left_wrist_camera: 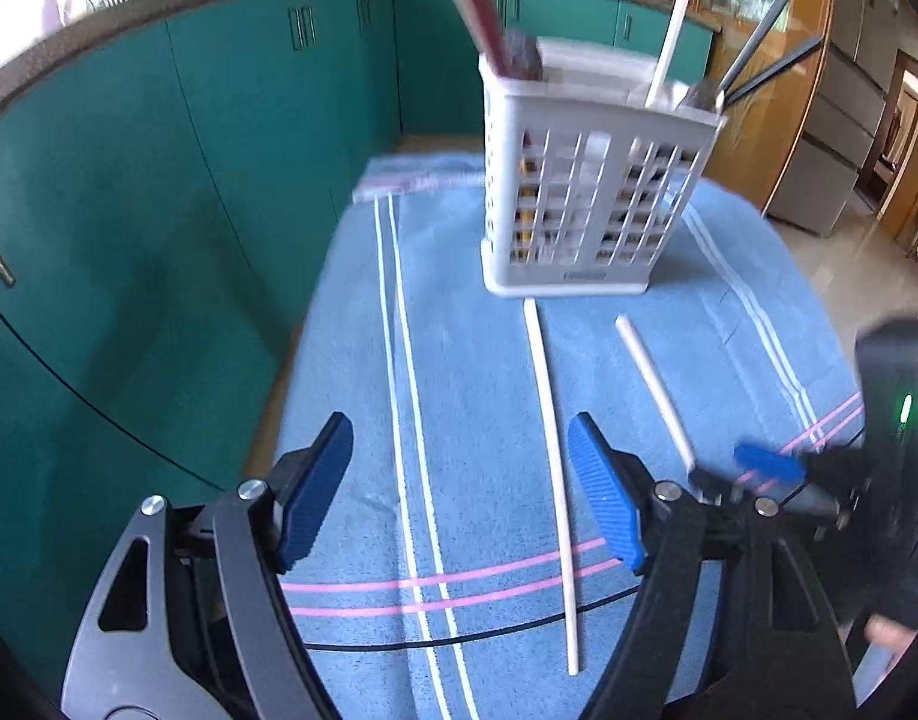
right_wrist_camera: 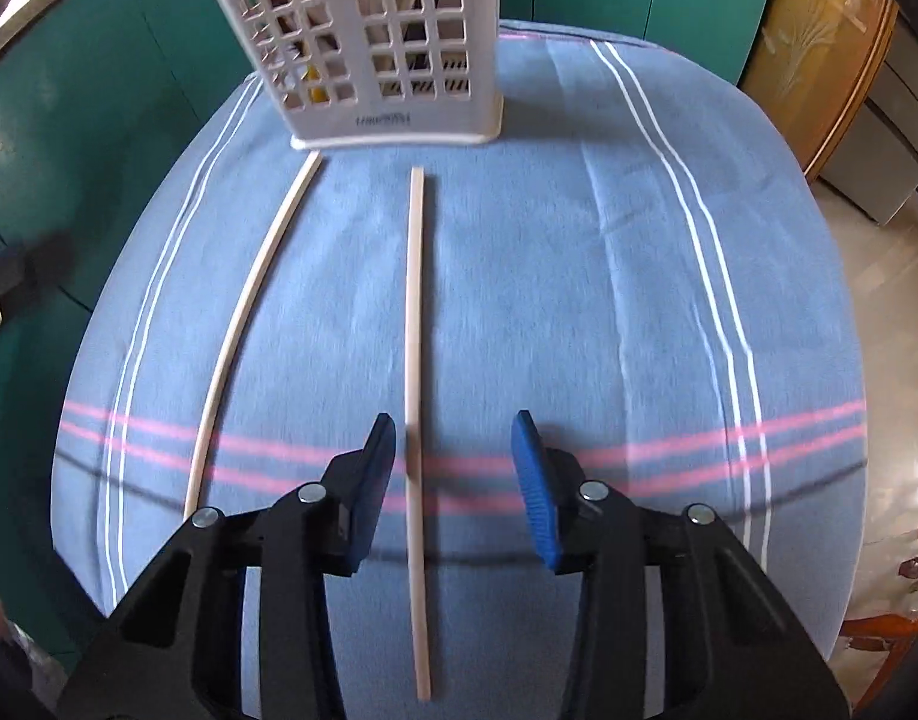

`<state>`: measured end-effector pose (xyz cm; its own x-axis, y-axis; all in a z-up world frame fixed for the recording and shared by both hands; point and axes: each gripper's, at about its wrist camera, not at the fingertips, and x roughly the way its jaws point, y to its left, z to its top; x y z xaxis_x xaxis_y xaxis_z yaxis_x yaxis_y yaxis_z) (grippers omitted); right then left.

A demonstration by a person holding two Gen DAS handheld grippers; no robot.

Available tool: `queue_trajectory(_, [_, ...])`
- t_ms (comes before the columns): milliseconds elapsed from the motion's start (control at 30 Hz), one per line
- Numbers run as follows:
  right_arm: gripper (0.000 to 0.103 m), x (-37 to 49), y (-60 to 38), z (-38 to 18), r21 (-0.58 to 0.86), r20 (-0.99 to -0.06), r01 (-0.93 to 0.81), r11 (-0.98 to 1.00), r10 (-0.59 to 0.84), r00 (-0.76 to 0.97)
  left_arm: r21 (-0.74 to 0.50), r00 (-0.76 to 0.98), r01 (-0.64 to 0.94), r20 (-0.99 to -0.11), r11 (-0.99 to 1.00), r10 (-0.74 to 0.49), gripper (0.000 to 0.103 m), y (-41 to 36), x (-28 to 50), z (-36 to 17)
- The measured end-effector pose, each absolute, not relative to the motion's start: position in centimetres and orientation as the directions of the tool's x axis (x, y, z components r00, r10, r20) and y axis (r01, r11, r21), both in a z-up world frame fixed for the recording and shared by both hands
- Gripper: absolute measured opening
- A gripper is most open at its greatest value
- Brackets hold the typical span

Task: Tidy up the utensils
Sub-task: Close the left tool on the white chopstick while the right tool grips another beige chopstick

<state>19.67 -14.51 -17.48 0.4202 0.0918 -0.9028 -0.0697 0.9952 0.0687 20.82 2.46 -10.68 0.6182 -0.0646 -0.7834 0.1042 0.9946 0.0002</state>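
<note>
A white slotted utensil basket (left_wrist_camera: 591,192) stands on the blue striped cloth (left_wrist_camera: 471,360), with dark handles and sticks upright in it. Two pale chopsticks lie in front of it. The longer-looking one (left_wrist_camera: 549,450) runs between the fingers of my left gripper (left_wrist_camera: 459,438), close to the right pad, untouched; that gripper is open. The other chopstick (right_wrist_camera: 414,360) lies between the jaws of my right gripper (right_wrist_camera: 453,426), nearer the left pad, with gaps on both sides. In the right wrist view the left-hand chopstick (right_wrist_camera: 249,312) curves beside it, below the basket (right_wrist_camera: 369,60).
Teal cabinets (left_wrist_camera: 159,210) wrap the left and back. A clear plastic bag (left_wrist_camera: 417,180) lies at the cloth's far edge. A thin black cable (left_wrist_camera: 459,636) crosses the cloth near me. A blue finger (left_wrist_camera: 768,468) of the right gripper shows at right. Tiled floor lies beyond the right edge.
</note>
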Motion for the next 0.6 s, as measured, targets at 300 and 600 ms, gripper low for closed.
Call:
queue_trajectory(300, [0.018, 23.9, -12.4, -17.7, 0.020, -0.904, -0.093, 0.995, 0.058, 0.424, -0.041, 0.529, 0.140, -0.841, 0.989, -0.110, 0.074, 1.6, 21.4, -13.5])
queue_trajectory(600, [0.006, 22.1, -16.4, -18.0, 0.103, -0.902, 0.032, 0.994, 0.079, 0.425, -0.003, 0.459, 0.256, -0.880, 0.967, -0.124, 0.051, -2.5, 20.2, -16.5])
